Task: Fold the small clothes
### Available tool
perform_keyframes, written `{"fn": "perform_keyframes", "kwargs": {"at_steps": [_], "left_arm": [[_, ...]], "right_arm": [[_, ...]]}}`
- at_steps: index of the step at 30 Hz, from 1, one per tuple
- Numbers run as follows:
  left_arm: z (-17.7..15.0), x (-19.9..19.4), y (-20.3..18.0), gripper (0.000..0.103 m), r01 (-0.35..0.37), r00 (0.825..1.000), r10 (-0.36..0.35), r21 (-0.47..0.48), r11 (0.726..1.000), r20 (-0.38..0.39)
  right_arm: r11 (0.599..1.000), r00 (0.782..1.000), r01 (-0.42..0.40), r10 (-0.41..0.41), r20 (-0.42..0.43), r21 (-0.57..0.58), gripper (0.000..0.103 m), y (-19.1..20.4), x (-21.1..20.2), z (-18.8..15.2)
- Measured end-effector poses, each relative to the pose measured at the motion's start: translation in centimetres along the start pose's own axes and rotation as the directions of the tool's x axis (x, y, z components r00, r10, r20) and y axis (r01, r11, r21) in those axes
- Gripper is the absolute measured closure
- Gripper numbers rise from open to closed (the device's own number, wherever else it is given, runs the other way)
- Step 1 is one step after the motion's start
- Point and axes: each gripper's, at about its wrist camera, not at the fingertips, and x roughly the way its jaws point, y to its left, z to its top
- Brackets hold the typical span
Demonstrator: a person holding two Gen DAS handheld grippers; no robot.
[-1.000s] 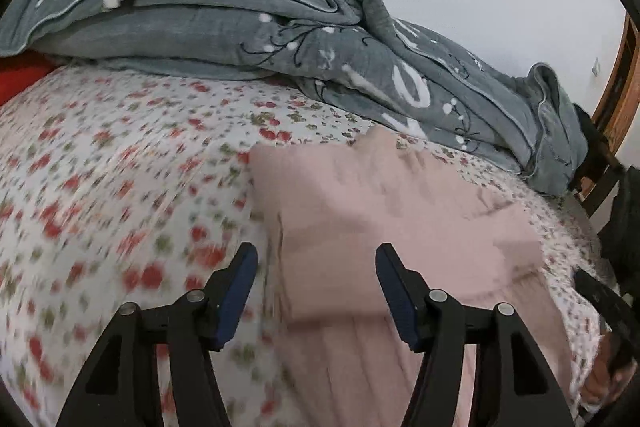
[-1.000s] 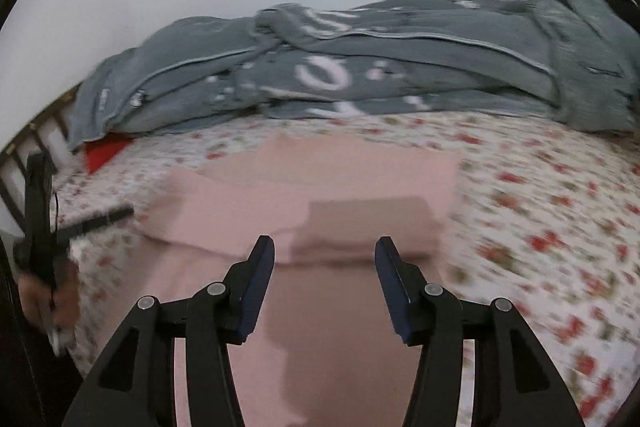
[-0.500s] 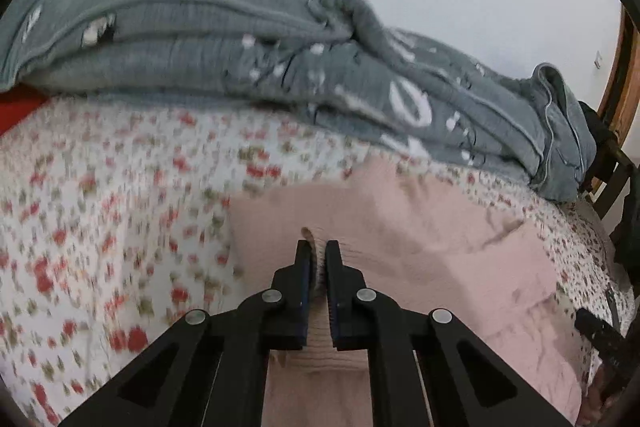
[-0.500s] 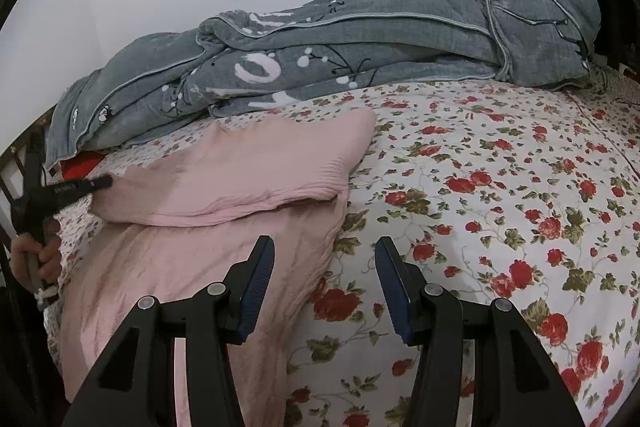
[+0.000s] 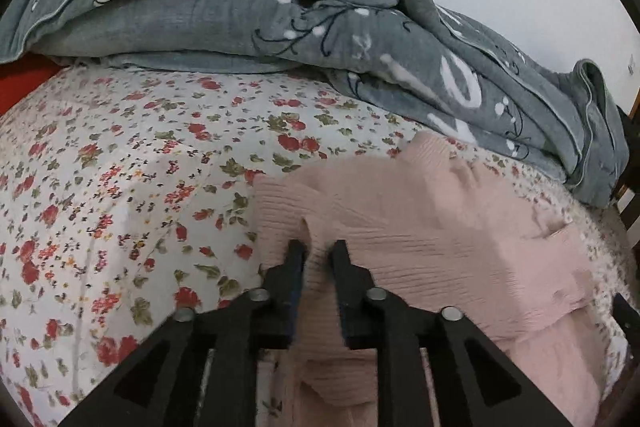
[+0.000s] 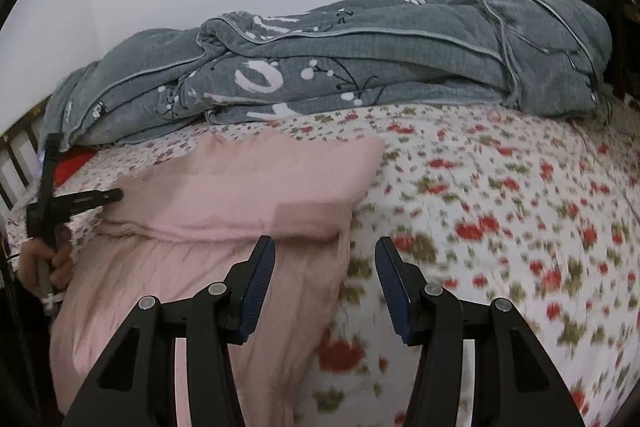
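Observation:
A pink knit garment [image 5: 420,227] lies partly folded on the floral bedsheet [image 5: 120,187]. My left gripper [image 5: 318,247] is shut on a pinch of its fabric at the garment's left edge. In the right wrist view the same pink garment [image 6: 240,187] lies left of centre, its upper half folded over the lower. My right gripper [image 6: 324,247] is open and empty, over the garment's right edge where it meets the sheet. The left gripper [image 6: 116,194] also shows there at the far left, held by a hand [image 6: 44,259], its tips at the fabric.
A grey printed blanket [image 5: 280,19] is heaped along the back of the bed against the white wall; it also shows in the right wrist view [image 6: 360,59]. A red cloth [image 5: 20,83] peeks out at the left. A wooden bed frame [image 6: 16,155] stands at the edge.
My left gripper closed on the pink fabric about half a second ago and still grips it. My right gripper stayed open and swung back left toward the garment's right edge.

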Motion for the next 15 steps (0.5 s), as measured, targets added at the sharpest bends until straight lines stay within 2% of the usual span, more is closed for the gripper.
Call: {"fn": "perform_keyframes", "kwargs": {"at_steps": [2,6,8,9,10,12,14,15], "left_arm": [[0.0,-0.6,0.1,0.079,-0.006,1.000,0.006,0.012,1.000,-0.002],[-1.1,-1.4,0.3,0.079,-0.024,1.000,0.024,0.036,0.999,-0.010],[-1.8,-1.7,0.5,0.079,-0.023,0.999,0.024,0.023,0.999,-0.024],[-2.1,-1.8,0.8,0.079,-0.020,0.999,0.020,0.008,1.000,-0.034],[-2.4,-2.1,0.9,0.078,-0.016,0.999,0.016,-0.003,1.000,-0.042],[-2.9,-2.7,1.0,0.075,-0.016,0.999,0.015,-0.011,1.000,-0.046],[-3.6,-3.6,1.1,0.066,-0.019,0.999,0.018,-0.018,1.000,-0.046],[-3.9,-3.9,1.0,0.056,-0.022,0.999,0.022,-0.018,1.000,-0.047]], "right_arm": [[1.000,1.000,0.012,-0.012,-0.002,-0.024,0.051,0.6,1.1,1.1],[0.999,0.998,0.047,-0.047,-0.030,-0.027,0.051,1.0,3.7,2.3],[0.997,0.992,0.076,-0.077,-0.098,-0.009,0.052,0.8,5.8,2.5],[0.994,0.981,0.109,-0.108,-0.158,-0.002,0.052,0.6,7.1,2.5],[0.994,0.976,0.109,-0.105,-0.193,0.006,0.053,0.4,7.7,2.4],[0.995,0.980,0.101,-0.097,-0.176,0.014,0.053,0.4,6.8,2.4],[0.995,0.989,0.102,-0.100,-0.107,0.010,0.053,0.9,4.5,2.4],[0.995,0.992,0.103,-0.102,-0.080,0.007,0.053,1.1,3.5,2.3]]}}
